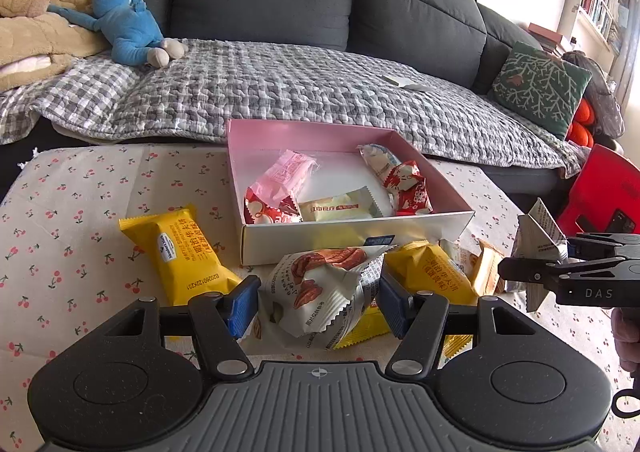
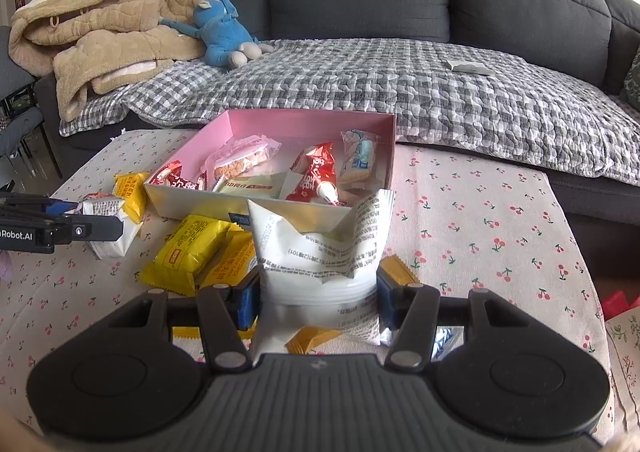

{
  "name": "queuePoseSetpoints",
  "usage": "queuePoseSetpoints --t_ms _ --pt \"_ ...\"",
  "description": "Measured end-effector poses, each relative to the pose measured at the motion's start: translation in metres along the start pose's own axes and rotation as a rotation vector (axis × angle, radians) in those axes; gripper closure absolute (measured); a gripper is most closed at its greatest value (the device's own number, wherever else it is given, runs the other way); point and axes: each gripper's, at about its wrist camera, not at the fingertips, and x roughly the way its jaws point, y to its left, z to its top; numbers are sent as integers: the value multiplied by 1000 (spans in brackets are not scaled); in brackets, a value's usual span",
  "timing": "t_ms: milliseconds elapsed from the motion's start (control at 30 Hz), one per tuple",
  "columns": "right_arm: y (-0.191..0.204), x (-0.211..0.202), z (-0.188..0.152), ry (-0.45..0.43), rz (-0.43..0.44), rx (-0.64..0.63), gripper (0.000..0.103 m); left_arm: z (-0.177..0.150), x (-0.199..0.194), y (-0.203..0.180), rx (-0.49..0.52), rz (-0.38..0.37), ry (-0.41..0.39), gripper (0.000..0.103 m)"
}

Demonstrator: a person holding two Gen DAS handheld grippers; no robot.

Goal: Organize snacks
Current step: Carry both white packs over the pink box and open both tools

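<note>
A pink box (image 1: 308, 133) (image 2: 304, 123) on the cherry-print table holds several wrapped snacks. My left gripper (image 1: 318, 302) is closed on a white pecan snack packet (image 1: 320, 288) just in front of the box; it shows from the side in the right wrist view (image 2: 108, 230). My right gripper (image 2: 318, 294) is shut on a white printed packet (image 2: 320, 252) and holds it up in front of the box; it shows at the right in the left wrist view (image 1: 536, 252). Yellow waffle packets (image 1: 180, 252) (image 2: 192, 252) lie on the table near the box.
A grey sofa with a checked quilt (image 1: 280, 91) runs behind the table. A blue plush toy (image 1: 128, 27) and a beige blanket (image 2: 100, 35) lie on it at the left. A green cushion (image 1: 540, 85) and a red chair (image 1: 600, 187) are at the right.
</note>
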Motion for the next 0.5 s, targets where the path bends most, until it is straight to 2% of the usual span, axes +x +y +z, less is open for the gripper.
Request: queuePoseSetpoints --t_ms 300,500 --pt "3 6 28 -35 11 50 51 19 -1 -1 -43 -2 -16 41" --pt "-2 16 50 -46 22 68 50 51 16 1 -52 2 4 41"
